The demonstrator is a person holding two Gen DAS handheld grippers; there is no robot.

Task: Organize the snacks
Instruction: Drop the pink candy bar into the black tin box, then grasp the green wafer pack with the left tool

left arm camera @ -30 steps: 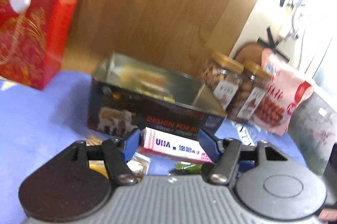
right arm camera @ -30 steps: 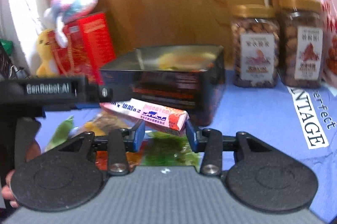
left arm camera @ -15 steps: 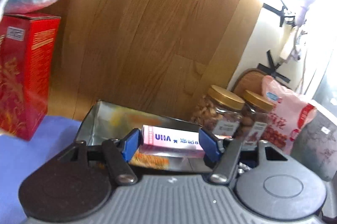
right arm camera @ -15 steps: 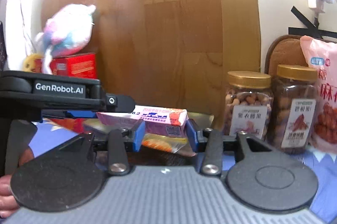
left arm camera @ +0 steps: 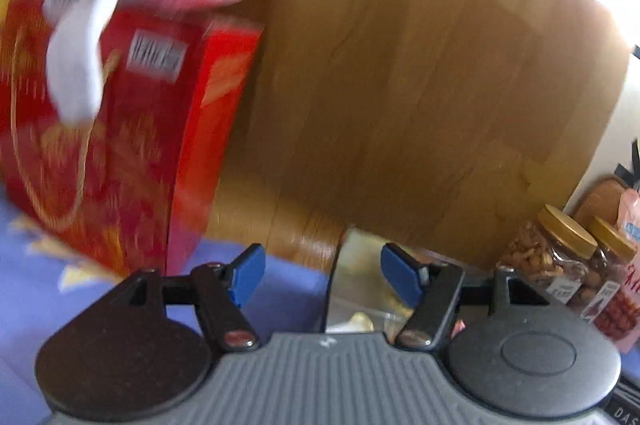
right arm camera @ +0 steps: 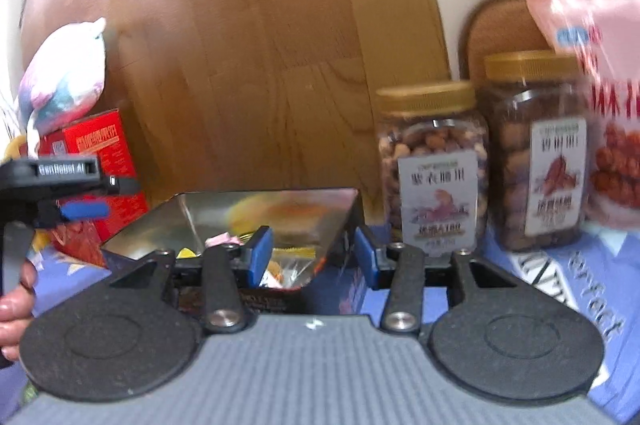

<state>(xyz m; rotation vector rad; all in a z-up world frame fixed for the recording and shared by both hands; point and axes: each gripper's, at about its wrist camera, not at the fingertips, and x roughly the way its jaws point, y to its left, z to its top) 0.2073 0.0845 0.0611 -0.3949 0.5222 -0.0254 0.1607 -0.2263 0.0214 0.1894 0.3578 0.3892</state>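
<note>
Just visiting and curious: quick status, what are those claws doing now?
Both claws, left and right, open and empty. Snacks lying in metal tin. Nut jars beside it; nothing blocking.

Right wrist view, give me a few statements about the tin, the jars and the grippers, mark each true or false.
1. The metal tin is open with snack packets inside. True.
2. Two gold-lidded jars stand right of the tin. True.
3. The right gripper clamps a pink box. False: its jaws are open and empty.
4. The left gripper is open and holds nothing. True.
5. The red box lies inside the tin. False: it stands left of the tin, under a plush toy.
</note>
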